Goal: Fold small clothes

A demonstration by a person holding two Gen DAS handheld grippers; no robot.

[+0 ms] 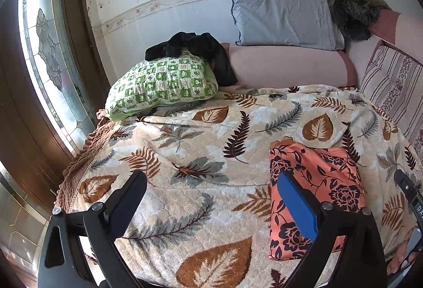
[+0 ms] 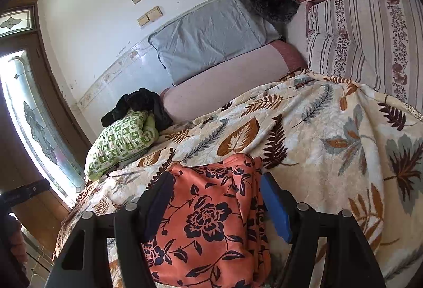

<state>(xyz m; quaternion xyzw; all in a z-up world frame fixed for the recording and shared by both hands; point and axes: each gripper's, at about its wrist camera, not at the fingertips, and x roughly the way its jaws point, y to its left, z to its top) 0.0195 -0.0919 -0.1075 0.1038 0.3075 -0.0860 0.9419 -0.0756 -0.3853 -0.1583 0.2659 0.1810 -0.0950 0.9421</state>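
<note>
The left tongs hang spread wide above the leaf-patterned bedspread, gripping nothing. At four o'clock lies the folded orange floral garment, partly behind the blue-padded finger. A green checked pillow sits at eleven o'clock.

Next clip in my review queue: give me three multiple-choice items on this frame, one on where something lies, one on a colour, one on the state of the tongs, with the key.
1. Where does the black garment lie?
A. on top of the green checked pillow
B. on the grey pillow
C. between the right tongs

2. What ground colour has the folded floral garment?
A. blue
B. orange
C. green

3. How do the left tongs stand?
A. shut on the garment
B. shut on the bedspread
C. open, holding nothing

Key: 1 A, the black cloth drapes over the green pillow's far end. 2 B, orange with dark flowers. 3 C, the fingers stand wide apart above the leaf-print bedspread; the right tongs are open too, straddling the garment.
</note>
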